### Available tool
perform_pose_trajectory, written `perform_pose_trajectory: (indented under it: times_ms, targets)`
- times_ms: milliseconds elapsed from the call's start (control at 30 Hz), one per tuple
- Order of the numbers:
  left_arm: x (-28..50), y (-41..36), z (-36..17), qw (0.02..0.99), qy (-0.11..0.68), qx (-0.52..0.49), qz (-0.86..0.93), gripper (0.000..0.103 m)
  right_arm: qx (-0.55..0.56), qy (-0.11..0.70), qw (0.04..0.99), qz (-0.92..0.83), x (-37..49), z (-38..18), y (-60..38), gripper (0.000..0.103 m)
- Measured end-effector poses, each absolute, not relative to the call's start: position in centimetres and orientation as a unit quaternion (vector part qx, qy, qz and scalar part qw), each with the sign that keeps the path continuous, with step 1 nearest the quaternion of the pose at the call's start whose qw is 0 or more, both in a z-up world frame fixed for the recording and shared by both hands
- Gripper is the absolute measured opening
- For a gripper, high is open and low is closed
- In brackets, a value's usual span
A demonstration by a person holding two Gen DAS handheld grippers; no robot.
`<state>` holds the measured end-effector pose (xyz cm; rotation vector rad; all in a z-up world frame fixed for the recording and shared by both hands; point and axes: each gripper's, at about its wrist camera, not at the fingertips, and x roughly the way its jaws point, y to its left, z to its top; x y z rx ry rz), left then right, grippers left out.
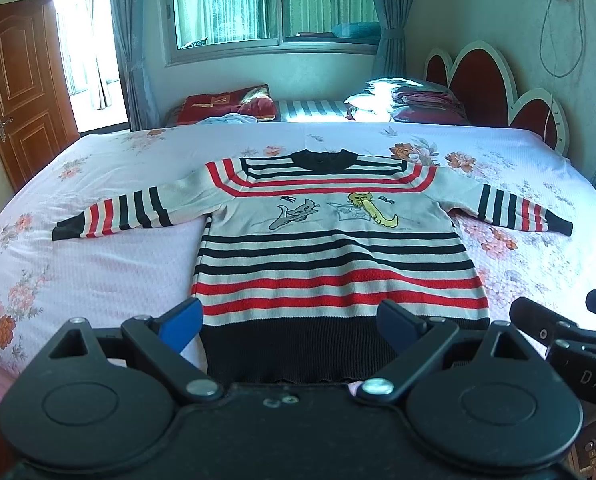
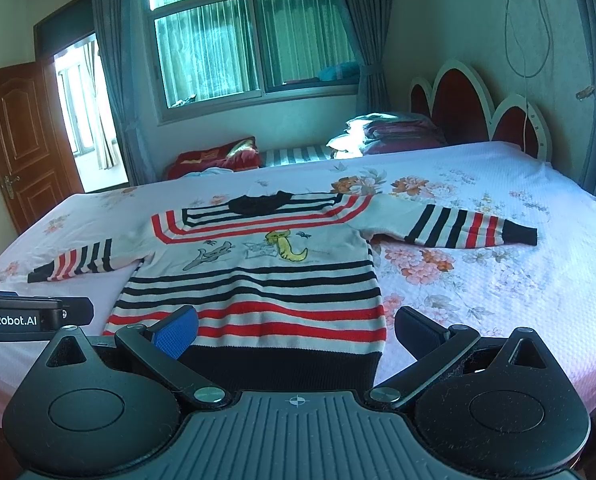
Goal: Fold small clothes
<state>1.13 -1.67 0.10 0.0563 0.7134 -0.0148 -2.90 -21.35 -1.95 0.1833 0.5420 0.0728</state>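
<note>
A striped sweater (image 1: 334, 248) lies flat on the bed (image 1: 109, 264), front side up, both sleeves spread out to the sides and its black hem nearest to the claws. The left claw (image 1: 293, 324) hovers over the hem, wide open and holding nothing. The right claw (image 2: 298, 330) is beside it, also wide open and empty.

The sweater (image 1: 338, 248) hem's near edge is hidden behind the left tool (image 1: 293, 326); the bed (image 1: 109, 264) runs past both frame edges
</note>
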Motion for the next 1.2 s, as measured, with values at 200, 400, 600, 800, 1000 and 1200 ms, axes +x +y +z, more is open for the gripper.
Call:
perform_pose_trajectory:
  times_ms: [200, 400, 600, 800, 1000, 1200]
  targets:
    - [1.01, -1.24, 0.19, 0.937, 0.347, 0.024, -0.007, 0.094, 0.090, 0.267, 0.959, 0.034, -2.93, -1.93, -21.36, 0.103]
    - [1.18, -1.15, 0.29, 0.937, 0.348, 0.020, -0.009, 0.094, 0.091, 0.266, 0.959, 0.032, -2.89, -1.81, -21.41, 0.103]
    - [1.18, -1.12, 0.30, 0.937, 0.349, 0.020, -0.009, 0.094, 0.091, 0.264, 0.960, 0.031, -2.82, -1.80, -21.56, 0.103]
    - [1.27, -1.08, 0.35, 0.936, 0.350, 0.020, -0.009, 0.094, 0.092, 0.265, 0.959, 0.030, -2.74, -1.82, -21.62, 0.103]
    - [1.34, -1.09, 0.36, 0.936, 0.350, 0.021, -0.009, 0.094, 0.093, 0.265, 0.959, 0.031, -2.70, -1.86, -21.63, 0.103]
    - [1.46, -1.10, 0.31, 0.936, 0.351, 0.021, -0.009, 0.094, 0.093, 0.267, 0.959, 0.031, -2.49, -1.98, -21.79, 0.103]
